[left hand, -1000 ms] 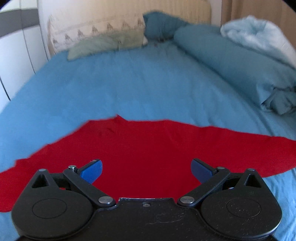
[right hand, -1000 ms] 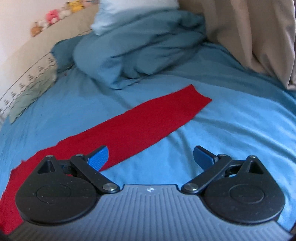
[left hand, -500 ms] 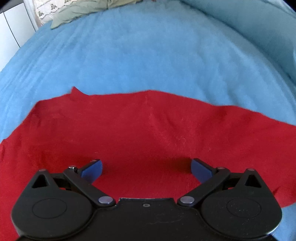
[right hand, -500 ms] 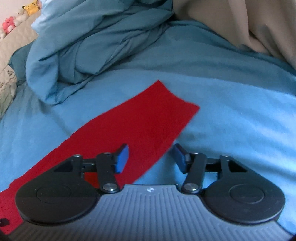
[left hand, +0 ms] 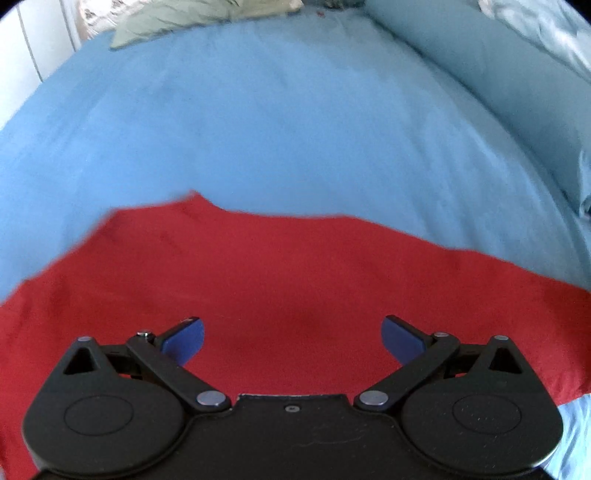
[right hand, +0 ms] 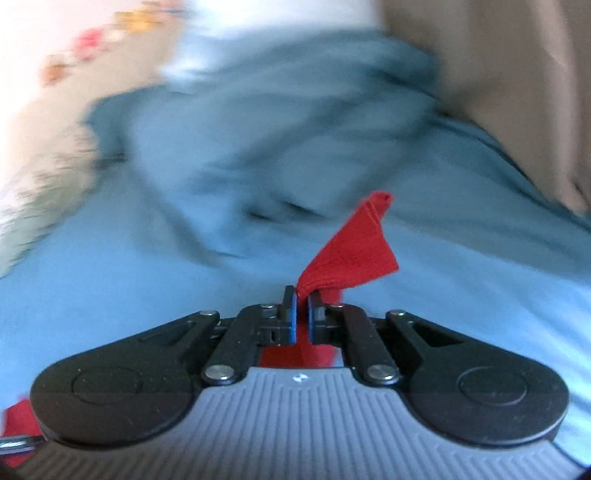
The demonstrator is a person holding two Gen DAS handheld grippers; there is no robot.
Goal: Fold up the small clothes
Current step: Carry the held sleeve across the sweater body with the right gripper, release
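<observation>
Right wrist view: red cloth (right hand: 351, 251) end pinched in just-closed right gripper (right hand: 301, 314) fingers, raised off bed (right hand: 110, 295) for folding; left gripper (left hand: 291, 332) fingers held wide, empty.

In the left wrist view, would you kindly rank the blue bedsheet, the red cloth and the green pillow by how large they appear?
1. blue bedsheet
2. red cloth, though nearness to the camera enlarges it
3. green pillow, far off and cut by the frame
</observation>
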